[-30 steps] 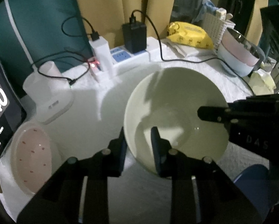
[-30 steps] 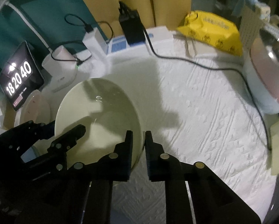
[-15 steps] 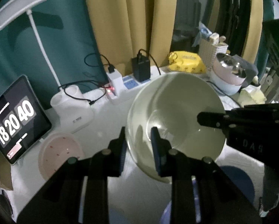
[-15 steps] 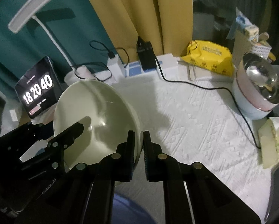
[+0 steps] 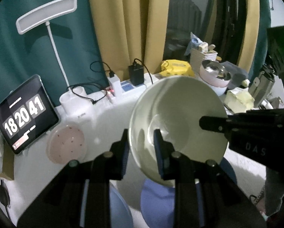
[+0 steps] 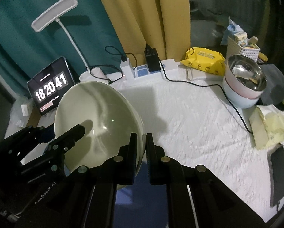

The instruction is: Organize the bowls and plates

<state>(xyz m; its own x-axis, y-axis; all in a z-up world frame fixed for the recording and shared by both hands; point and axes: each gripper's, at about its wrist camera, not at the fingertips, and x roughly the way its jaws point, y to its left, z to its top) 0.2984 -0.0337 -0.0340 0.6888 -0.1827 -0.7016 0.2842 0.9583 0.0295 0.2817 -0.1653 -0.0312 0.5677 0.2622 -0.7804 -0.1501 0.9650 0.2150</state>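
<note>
A large pale green bowl (image 5: 181,114) hangs in the air above the white table, held on both sides. My left gripper (image 5: 141,142) is shut on its left rim, one pad inside and one outside. My right gripper (image 6: 141,146) is shut on the opposite rim of the same bowl (image 6: 96,114). Each gripper shows in the other's view: the right one (image 5: 204,122) at the bowl's right edge, the left one (image 6: 79,131) at its left. Blue dishes (image 5: 157,195) lie on the table below the bowl. A pink dotted plate (image 5: 66,144) rests to the left.
A tablet clock (image 5: 24,112) and a white desk lamp (image 5: 47,19) stand at the back left. A power strip with chargers (image 6: 147,70) lines the back. A yellow wipes pack (image 6: 204,60), a steel-lined pot (image 6: 244,81), a white basket (image 6: 242,47) and pale yellow cloth (image 6: 269,125) fill the right side.
Both grippers have lifted the green bowl off the table and drawn it back toward the near edge. More of the curtains, lamp and clock has come into view, and blue dishes show beneath.
</note>
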